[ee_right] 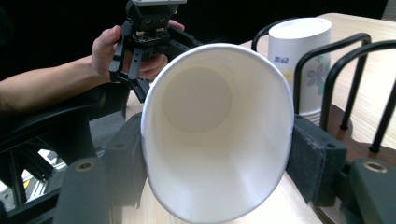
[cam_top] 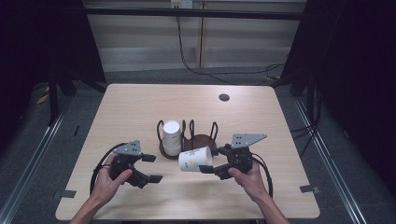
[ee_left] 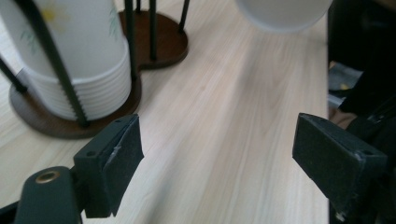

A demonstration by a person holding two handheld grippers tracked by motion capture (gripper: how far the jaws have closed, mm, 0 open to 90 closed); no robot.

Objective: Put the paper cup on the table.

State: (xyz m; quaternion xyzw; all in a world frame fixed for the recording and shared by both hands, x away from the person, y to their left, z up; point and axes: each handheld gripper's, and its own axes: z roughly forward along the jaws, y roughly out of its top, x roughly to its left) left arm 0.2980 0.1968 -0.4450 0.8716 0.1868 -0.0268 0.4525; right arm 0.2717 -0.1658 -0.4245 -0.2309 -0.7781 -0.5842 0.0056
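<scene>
We hold one paper cup on its side in front of the cup rack.

Our right gripper [cam_top: 211, 169] is closed on the paper cup [cam_top: 195, 158], with its jaws pressing the rim from both sides, so the cup lies level with its mouth toward the gripper and its bottom pointing to 9 o'clock. We judge this grip keeps the cup free of the table [cam_top: 140, 102] while it is carried. The left gripper [cam_top: 152, 168] stands wide open with nothing between its jaws, at 9 o'clock from the cup, perhaps ready to take it. The stack of cups [cam_top: 171, 137] stands upside down in the rack [cam_top: 204, 140], at 12 o'clock from the held cup.
</scene>
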